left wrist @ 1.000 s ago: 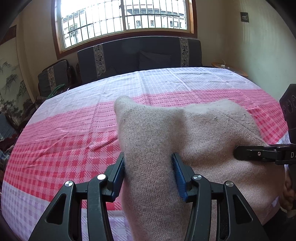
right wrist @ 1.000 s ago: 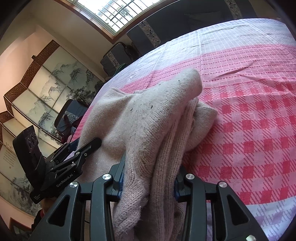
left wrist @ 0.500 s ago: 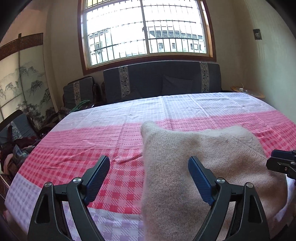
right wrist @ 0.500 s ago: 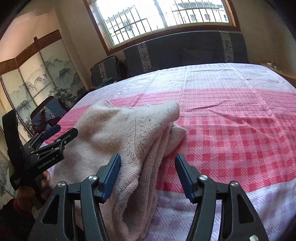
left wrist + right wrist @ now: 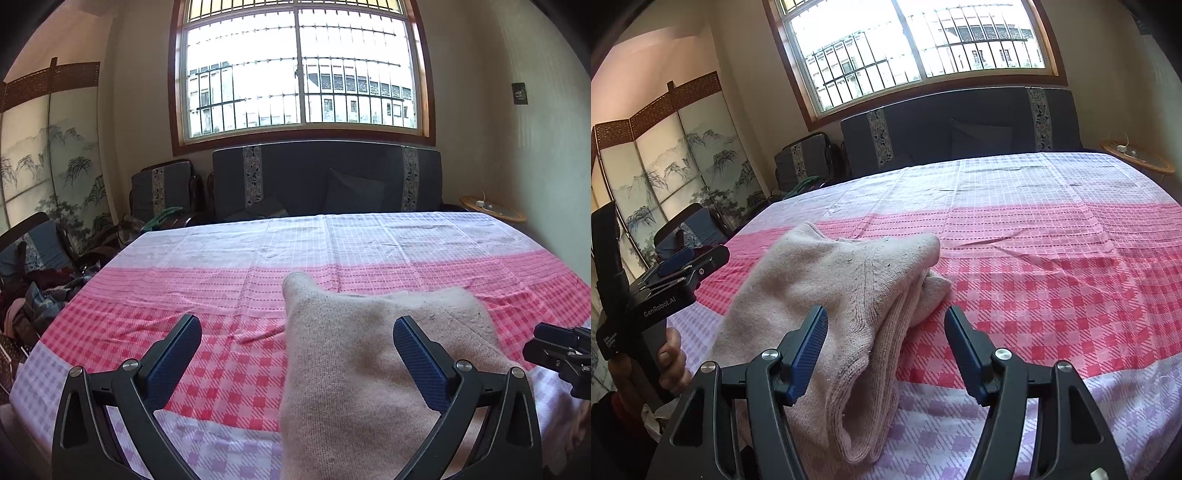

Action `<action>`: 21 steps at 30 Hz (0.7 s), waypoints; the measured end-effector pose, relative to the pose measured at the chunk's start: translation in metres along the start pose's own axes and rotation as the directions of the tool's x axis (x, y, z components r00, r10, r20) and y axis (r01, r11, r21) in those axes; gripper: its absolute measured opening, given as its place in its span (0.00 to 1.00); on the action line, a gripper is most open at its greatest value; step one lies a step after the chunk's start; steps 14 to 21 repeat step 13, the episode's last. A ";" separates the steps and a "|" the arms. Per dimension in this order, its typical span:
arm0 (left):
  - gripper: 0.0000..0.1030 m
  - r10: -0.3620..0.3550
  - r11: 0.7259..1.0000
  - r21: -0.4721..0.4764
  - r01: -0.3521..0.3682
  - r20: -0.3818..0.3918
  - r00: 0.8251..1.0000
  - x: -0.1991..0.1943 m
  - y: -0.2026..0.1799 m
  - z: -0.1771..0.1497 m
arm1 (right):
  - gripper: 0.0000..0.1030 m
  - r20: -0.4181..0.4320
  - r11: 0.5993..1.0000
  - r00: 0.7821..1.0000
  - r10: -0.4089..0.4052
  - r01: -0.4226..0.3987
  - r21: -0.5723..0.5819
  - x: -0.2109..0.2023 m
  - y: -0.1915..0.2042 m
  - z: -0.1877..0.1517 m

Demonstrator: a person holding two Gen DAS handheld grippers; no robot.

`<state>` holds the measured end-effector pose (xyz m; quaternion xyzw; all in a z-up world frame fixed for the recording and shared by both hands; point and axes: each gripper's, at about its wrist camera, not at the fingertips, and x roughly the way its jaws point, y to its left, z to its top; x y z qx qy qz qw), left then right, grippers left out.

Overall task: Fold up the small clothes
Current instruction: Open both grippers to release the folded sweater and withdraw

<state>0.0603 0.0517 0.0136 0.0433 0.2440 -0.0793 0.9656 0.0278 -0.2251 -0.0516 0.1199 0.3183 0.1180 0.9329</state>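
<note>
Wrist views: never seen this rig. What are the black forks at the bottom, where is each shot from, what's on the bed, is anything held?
No robot arm here: a person carries a handheld two-finger gripper in each hand, with a fisheye camera on each that looks forward along its fingers. The black forks with blue pads are those fingers.

One picture is shot from the left gripper, the other from the right gripper. In the right view the left gripper also shows at the left edge, with the person's hand on its handle.

On the pink and lilac checked bedsheet lies a folded beige knit sweater.

Nothing is held. The fingers of both grippers have just been opening, and the sweater lies between them without being gripped.
</note>
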 end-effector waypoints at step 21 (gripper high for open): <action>1.00 0.108 0.994 0.025 -0.109 0.036 0.994 -0.003 -0.010 -0.006 | 0.68 -0.016 1.000 1.000 -0.010 0.010 0.006 0.002 -0.001 -0.005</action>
